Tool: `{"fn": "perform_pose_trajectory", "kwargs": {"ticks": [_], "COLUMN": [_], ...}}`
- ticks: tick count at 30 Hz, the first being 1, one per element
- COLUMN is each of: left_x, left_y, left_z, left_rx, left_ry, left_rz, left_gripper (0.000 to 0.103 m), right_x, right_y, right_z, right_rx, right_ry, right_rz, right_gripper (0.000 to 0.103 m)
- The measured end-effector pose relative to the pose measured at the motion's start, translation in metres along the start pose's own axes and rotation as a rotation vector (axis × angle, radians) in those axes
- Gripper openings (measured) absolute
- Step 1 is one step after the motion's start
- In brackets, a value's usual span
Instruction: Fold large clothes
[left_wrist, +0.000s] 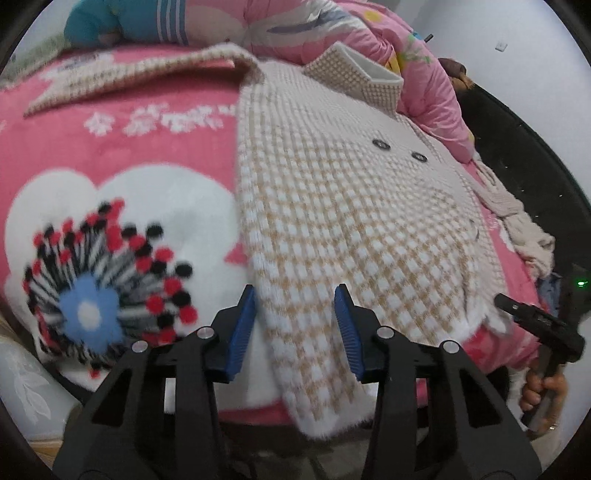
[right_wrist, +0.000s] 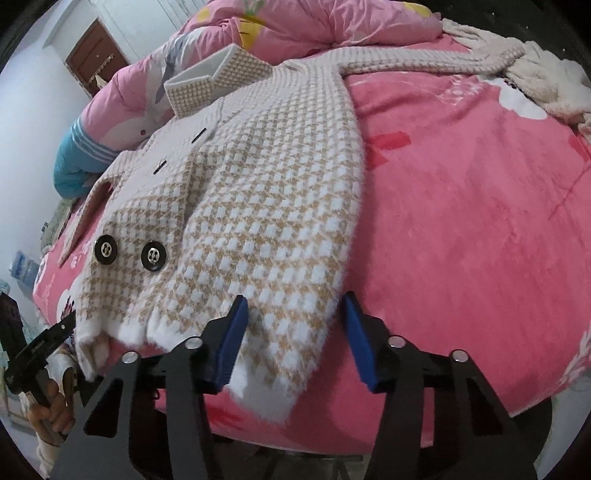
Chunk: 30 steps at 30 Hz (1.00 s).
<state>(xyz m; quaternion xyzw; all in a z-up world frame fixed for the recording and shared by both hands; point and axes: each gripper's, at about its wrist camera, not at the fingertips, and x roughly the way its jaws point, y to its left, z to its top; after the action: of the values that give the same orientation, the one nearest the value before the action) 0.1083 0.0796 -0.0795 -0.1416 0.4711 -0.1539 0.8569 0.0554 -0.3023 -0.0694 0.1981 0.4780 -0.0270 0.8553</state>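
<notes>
My left gripper (left_wrist: 295, 325) and right gripper (right_wrist: 293, 332), both angled downward, stand part-open astride the hem corners of the checked coat (left_wrist: 351, 206); whether the blue pads pinch the cloth I cannot tell. The coat lies flat on the pink blanket (right_wrist: 461, 221), collar (right_wrist: 218, 75) farthest away.

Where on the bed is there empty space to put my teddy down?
The blanket is bare between the coat, its stretched-out sleeve and the bed's near edge. The flower patch on the coat's other side is free too. It is crowded at the head end, where the quilt and cream knit are piled.
</notes>
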Motion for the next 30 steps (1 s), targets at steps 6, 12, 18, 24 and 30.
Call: {"fn": "perform_pose_trajectory", "kwargs": {"ticks": [6, 12, 18, 24, 30], "left_x": [0.01, 0.005, -0.037, -0.01, -0.02], "left_y": [0.002, -0.008, -0.028, -0.004, 0.012], "left_z": [-0.006, 0.003, 0.018, 0.015, 0.005], "left_rx": [-0.021, 0.018, 0.124, 0.056, 0.001], "left_ry": [0.043, 0.025, -0.076, 0.041, 0.054], "left_rz": [0.025, 0.082, 0.112, 0.121, 0.072], "left_gripper": [0.042, 0.015, 0.009, 0.013, 0.023], "right_x": [0.008, -0.028, -0.071, -0.03, -0.022], "right_y": [0.009, 0.014, 0.009, -0.018, -0.031], "right_z": [0.004, 0.015, 0.028, 0.018, 0.009], "right_rx": [-0.018, -0.039, -0.065, -0.03, 0.007], "right_ry": [-0.009, -0.099, -0.202, -0.077, -0.025], "right_rz": [-0.031, -0.037, -0.09, -0.137, -0.072], "right_gripper": [0.031, 0.009, 0.008, 0.008, 0.017]}}
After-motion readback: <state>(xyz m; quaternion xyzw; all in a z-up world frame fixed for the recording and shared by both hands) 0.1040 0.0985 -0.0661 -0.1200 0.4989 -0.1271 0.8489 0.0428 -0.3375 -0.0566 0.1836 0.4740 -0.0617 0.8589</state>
